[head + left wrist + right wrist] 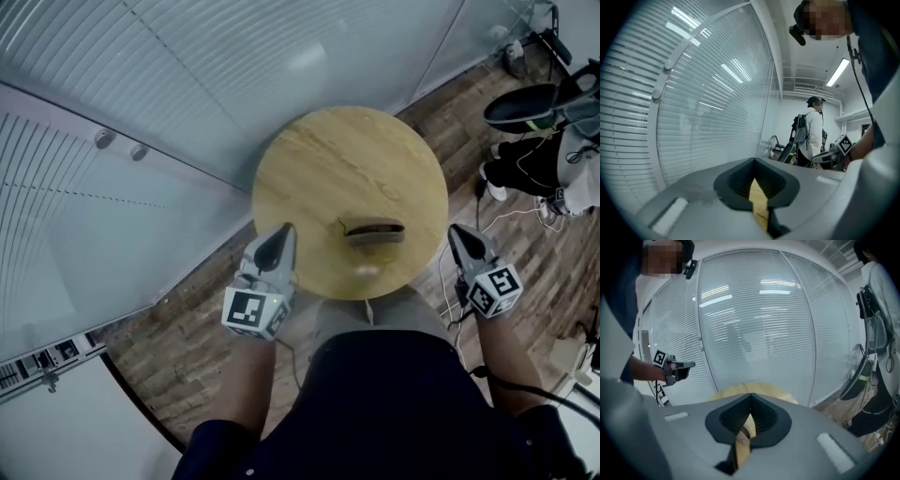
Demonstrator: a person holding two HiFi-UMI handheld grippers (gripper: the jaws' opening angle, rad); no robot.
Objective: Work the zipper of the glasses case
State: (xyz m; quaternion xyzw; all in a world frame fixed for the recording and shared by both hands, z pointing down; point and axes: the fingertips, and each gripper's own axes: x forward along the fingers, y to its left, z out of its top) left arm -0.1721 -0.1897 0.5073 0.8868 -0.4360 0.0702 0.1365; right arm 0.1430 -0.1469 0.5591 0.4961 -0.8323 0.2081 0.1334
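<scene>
Spotted the glasses case (pixel 373 230) lying on the round table (pixel 309 150), towards its near edge, apart from both tools. Held the left gripper (pixel 281 234) and right gripper (pixel 457 234) either side, jaws pressed together, gripping nothing. Judged the job not yet begun, with all the zipping left.

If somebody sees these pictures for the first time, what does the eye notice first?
A round wooden table stands in the middle of the head view, with a brown glasses case lying near its front edge. The left gripper and right gripper flank it, both shut and empty.
</scene>
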